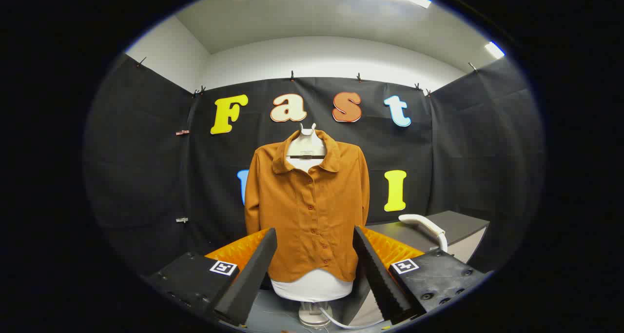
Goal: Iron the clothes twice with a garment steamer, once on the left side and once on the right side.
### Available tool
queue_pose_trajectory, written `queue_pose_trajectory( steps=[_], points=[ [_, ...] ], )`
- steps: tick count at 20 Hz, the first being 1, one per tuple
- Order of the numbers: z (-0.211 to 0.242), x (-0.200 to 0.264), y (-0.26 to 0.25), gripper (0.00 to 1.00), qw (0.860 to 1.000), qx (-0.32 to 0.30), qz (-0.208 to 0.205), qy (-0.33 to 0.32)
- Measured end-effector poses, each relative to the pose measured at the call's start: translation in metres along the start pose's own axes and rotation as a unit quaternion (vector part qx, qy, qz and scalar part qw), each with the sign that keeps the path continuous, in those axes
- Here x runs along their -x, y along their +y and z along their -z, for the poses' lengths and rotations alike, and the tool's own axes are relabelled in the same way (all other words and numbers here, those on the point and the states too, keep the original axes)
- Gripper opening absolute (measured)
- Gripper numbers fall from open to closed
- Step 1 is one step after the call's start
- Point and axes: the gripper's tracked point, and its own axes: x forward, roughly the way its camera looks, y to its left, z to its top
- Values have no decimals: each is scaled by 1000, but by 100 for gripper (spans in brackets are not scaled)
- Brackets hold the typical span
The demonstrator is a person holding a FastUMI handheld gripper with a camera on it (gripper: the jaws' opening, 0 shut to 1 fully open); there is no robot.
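The hand-held gripper point(314, 269) stands spread wide with nothing between its fingers. Beyond them an orange button-front shirt point(308, 211) hangs on a white dress form point(312, 285), facing the fingers with nothing in front of it. To the right, the white garment steamer point(423, 224) lies on the dark worktop point(460, 225) near its front edge, apart from the shirt.

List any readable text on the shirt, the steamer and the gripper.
On the shirt: none; the tag inside its collar is too small to read.
On the steamer: none.
On the gripper, open with the shirt beyond its fingers: two square markers, patterns only, no words.
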Motion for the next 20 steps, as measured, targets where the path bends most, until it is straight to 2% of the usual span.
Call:
queue_pose_trajectory(
  steps=[20],
  points=[
    [-4, 7, 2, 99, 1000, 1, 12, -1]
  ],
)
